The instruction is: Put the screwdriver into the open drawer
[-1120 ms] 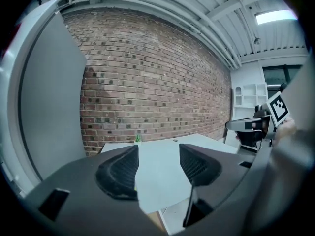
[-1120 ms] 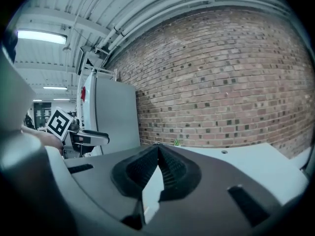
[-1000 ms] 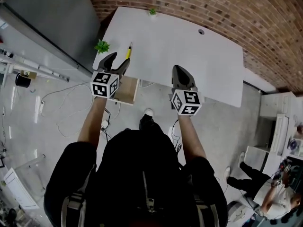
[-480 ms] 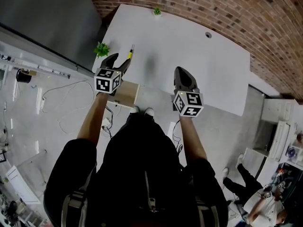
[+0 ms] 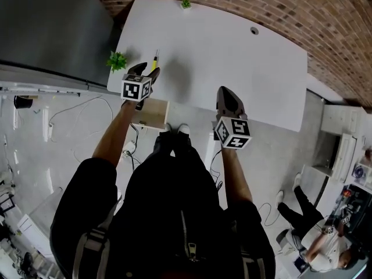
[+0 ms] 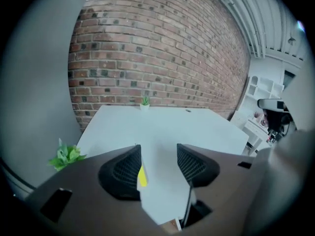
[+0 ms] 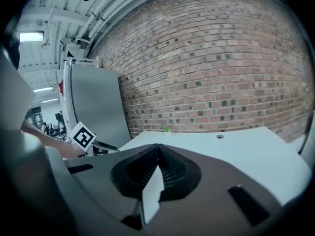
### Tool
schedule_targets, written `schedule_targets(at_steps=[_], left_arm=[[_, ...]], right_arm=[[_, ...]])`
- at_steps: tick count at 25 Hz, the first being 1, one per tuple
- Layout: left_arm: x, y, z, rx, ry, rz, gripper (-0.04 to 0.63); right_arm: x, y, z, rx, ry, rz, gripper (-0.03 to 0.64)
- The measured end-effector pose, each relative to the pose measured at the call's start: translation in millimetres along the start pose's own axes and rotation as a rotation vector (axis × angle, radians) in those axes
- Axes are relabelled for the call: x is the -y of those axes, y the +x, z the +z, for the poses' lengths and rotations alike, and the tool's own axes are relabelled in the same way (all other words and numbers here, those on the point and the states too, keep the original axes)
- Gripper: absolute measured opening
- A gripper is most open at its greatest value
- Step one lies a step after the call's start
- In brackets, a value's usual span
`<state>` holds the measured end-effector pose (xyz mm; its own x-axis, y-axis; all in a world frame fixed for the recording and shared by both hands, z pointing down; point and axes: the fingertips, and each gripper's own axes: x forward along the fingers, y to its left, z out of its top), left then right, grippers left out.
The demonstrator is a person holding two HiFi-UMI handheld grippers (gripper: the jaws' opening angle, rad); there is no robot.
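Screwdriver (image 5: 155,61) lies on the white table (image 5: 232,63), near its left edge in the head view, yellow handle toward us, shaft pointing up-frame. It's not in the drawer yet.

Left gripper (image 5: 146,70) is right at the handle. In the left gripper view we see the yellow handle (image 6: 142,176) between the fingers, tucked beside the left-hand finger (image 6: 123,170); the right-hand finger stands clear of it. The fingers have just been closing but are wide apart, with no grip on the handle that we can see.

The open drawer (image 5: 152,114) shows its wooden inside just below the table's near edge, under the left gripper's marker cube (image 5: 136,89).

Right gripper (image 5: 225,93) sits right of centre over the table's near edge, well apart from the screwdriver. In the right gripper view its fingers (image 7: 170,168) meet at the tips, with nothing between them.

A small green plant (image 5: 117,60) sits at the table's left corner, just left of the screwdriver. A second small plant (image 5: 185,3) is at the far edge, by the brick wall (image 5: 261,4).
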<state>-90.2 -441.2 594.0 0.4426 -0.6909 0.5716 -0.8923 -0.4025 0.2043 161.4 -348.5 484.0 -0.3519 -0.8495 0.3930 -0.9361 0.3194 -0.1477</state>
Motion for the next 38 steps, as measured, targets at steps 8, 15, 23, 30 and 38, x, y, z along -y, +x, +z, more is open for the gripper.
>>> schedule_targets(at_steps=[8,15,23,30,38], left_arm=[[-41.8,63.1,-52.3,-0.19,-0.117,0.071,0.212],[-59.1,93.8,-89.3,-0.326,-0.192,0.096,0.179],[-66.0,98.6,-101.0,-0.34,-0.244,0.147,0.091],[-61.7,83.3,-88.4,-0.263,-0.177,0.143,0.087],[-58.2,35.7,-69.9,-0.138,-0.178,0.115,0.087]], right_arm=[[32.5,-22.9,-21.4,-0.031,0.046,-0.127,0.009],[52.7,-45.8,-34.9,-0.046,0.081,-0.223,0.009],[60.0,-53.2,-44.6,-0.059,0.107,-0.262,0.009],[47.0,-49.5,-45.1,-0.066,0.105,-0.237,0.009],[16.1,-43.5,-45.5,-0.065,0.064,-0.181,0.009]])
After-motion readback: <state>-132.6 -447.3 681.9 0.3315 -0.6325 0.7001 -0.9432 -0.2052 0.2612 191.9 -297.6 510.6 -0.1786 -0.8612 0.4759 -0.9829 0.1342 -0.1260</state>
